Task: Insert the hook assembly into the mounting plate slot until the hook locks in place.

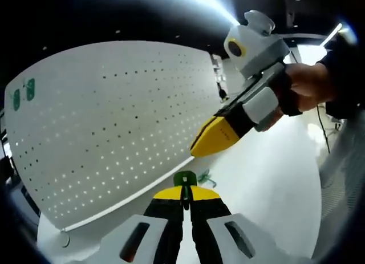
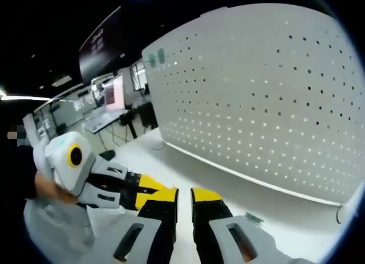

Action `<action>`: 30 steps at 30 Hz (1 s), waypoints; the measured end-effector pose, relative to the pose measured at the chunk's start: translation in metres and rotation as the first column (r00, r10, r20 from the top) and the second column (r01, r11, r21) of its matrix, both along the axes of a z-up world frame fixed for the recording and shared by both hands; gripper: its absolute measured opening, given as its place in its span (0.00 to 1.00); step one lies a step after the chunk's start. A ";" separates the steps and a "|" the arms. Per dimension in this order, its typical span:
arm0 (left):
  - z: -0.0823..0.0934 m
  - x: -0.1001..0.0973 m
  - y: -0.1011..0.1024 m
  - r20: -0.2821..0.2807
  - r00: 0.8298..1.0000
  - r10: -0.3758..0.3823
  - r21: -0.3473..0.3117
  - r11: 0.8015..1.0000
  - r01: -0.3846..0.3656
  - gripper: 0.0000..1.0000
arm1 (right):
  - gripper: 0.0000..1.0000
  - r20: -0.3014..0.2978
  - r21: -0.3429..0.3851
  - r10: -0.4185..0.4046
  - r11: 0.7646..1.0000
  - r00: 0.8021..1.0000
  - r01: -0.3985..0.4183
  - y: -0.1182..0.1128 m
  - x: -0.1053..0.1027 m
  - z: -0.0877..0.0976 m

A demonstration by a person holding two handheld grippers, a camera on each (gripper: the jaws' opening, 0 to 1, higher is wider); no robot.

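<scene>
Yellow-tipped jaws of the left gripper (image 1: pixel 185 197) are clamped on a small green hook piece (image 1: pixel 185 178), which pokes out just beyond the tips, in the left gripper view. Another small green part (image 1: pixel 204 175) lies on the white table (image 1: pixel 268 190) just past it; what it is cannot be made out. The right gripper (image 1: pixel 208 139) hangs above and to the right, held in a person's hand (image 1: pixel 305 84), its yellow jaws together and seemingly empty. In the right gripper view its own jaws (image 2: pixel 184 197) stand nearly closed with a narrow gap. A white perforated mounting plate (image 1: pixel 108 121) stands upright on the table, close ahead of both grippers. To do this step well, the hook probably needs squaring to one hole row, then a straight push until it seats, with the plate steadied. Two green tags (image 1: pixel 24 93) sit near the plate's upper corner. Beyond, the room is dark, with ceiling lights and distant desks (image 2: pixel 108 118).
</scene>
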State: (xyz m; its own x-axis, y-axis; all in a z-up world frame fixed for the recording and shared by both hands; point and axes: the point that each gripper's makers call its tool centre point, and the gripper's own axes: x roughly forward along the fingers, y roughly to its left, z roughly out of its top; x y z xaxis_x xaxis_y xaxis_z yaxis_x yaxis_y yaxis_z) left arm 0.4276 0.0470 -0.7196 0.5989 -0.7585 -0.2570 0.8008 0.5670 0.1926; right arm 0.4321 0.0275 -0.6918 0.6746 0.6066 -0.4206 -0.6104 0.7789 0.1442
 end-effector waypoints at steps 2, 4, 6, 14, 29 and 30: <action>0.002 0.000 0.001 -0.001 1.000 0.003 -0.004 1.000 -0.003 0.03 | 0.11 0.014 0.002 0.014 1.000 1.000 -0.014 0.001 -0.002 0.001; 0.003 0.001 0.002 0.000 1.000 0.006 -0.008 1.000 -0.006 0.03 | 0.12 0.031 0.005 0.030 1.000 0.999 -0.030 0.001 -0.004 0.002; 0.005 0.001 0.003 0.001 1.000 0.008 -0.013 1.000 -0.008 0.03 | 0.15 0.040 0.006 0.044 0.999 0.998 -0.044 0.001 -0.006 0.001; 0.016 0.002 0.007 0.006 1.000 0.019 -0.039 0.999 -0.019 0.03 | 0.18 0.106 0.023 0.064 0.998 0.992 -0.067 -0.013 -0.014 0.007; 0.059 0.009 0.026 0.012 0.996 0.092 -0.125 0.988 -0.090 0.03 | 0.23 0.157 0.063 0.044 0.997 0.987 -0.054 -0.034 -0.021 0.022; 0.063 0.011 0.028 0.013 0.995 0.102 -0.130 0.986 -0.099 0.03 | 0.23 0.159 0.064 0.042 0.997 0.986 -0.053 -0.034 -0.022 0.023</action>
State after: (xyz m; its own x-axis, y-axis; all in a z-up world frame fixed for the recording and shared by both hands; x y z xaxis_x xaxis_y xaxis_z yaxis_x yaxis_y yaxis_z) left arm 0.4382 0.0753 -0.6569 0.6778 -0.7202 -0.1481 0.7352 0.6657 0.1278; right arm 0.4105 -0.0064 -0.6691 0.6987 0.6632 -0.2684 -0.6658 0.7400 0.0953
